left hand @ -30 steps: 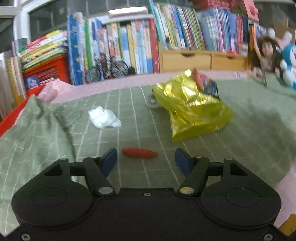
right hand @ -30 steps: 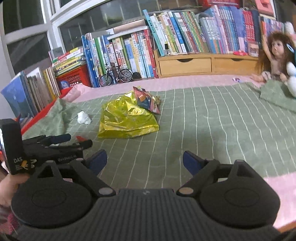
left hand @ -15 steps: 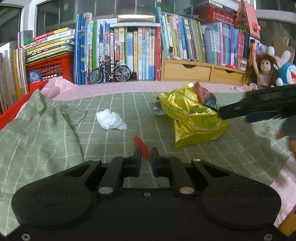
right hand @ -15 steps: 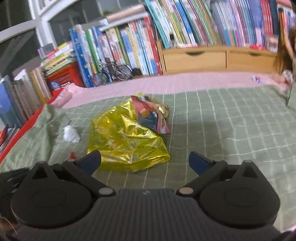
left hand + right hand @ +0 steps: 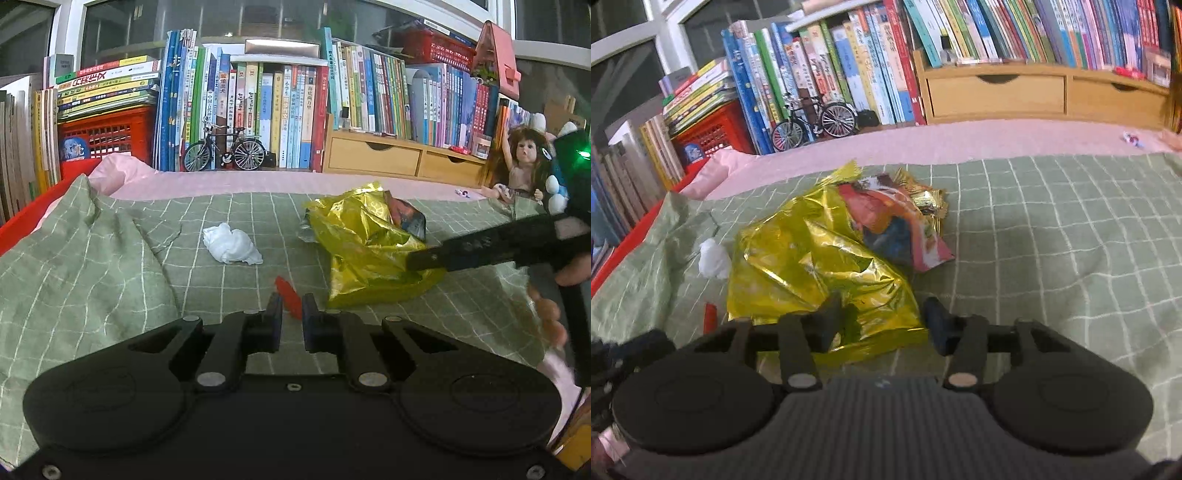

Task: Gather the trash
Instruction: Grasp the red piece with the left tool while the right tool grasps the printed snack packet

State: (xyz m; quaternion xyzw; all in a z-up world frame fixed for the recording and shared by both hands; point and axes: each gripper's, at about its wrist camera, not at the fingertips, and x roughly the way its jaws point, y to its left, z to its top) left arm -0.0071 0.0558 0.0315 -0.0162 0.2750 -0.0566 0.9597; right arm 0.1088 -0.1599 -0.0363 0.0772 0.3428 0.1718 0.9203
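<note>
Green checked blanket [image 5: 110, 266] spread over bed — trash scattered on it. Yellow foil bag [image 5: 812, 273] lies mid-blanket, snack wrappers [image 5: 897, 225] spilling from mouth; judged light, crinkly, slippery — best pinched at flat crimped edge. Right gripper [image 5: 882, 325] set over bag's near edge, jaws parted, nothing clamped yet. White crumpled tissue [image 5: 231, 243] left of bag, soft, compressible. Red scrap [image 5: 290, 297] pinched in clenched jaws of left gripper [image 5: 291, 306] — thin, light.
</note>
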